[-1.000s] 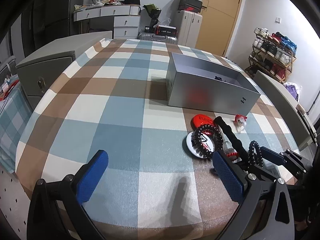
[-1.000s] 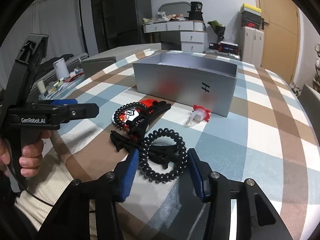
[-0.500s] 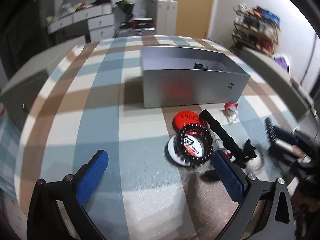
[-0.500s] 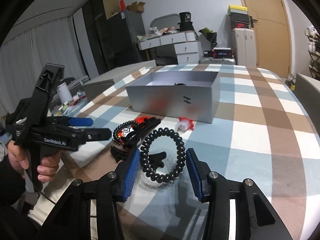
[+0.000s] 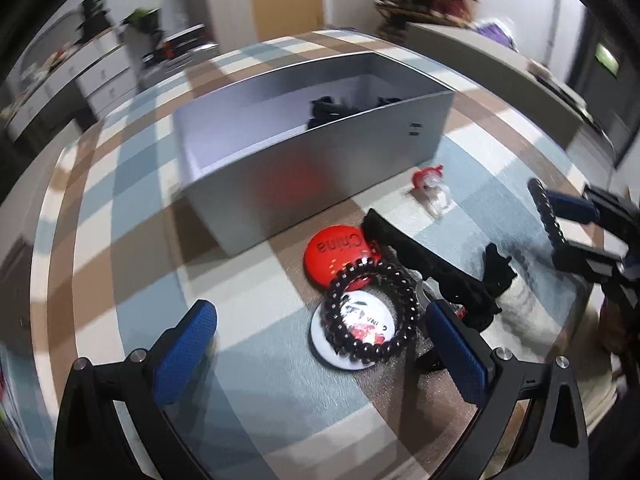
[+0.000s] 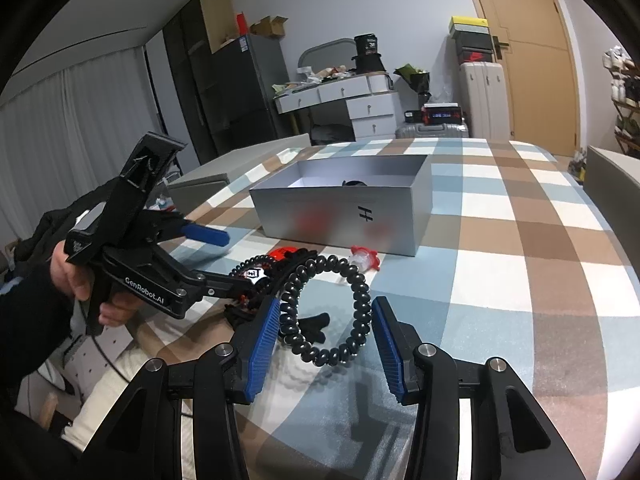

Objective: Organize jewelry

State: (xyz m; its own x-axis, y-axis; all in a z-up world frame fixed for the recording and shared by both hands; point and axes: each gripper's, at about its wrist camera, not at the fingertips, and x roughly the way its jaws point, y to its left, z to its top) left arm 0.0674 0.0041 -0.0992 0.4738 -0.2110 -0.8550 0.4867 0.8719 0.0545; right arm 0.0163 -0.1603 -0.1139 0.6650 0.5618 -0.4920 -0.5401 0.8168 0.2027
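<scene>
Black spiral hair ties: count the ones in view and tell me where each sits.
2. One spiral hair tie hangs lifted between the right gripper fingers. The second hair tie lies on the white badge beside the red one. Dark items inside the silver box may hide more.

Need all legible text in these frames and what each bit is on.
"GenRobot.AI": side of the left gripper.
"China": red round badge, seen upside down.
"H"-like mark: front wall of the silver box.
White badge under the black coil bracelet: print only partly readable.
Background box labels: too small.
</scene>
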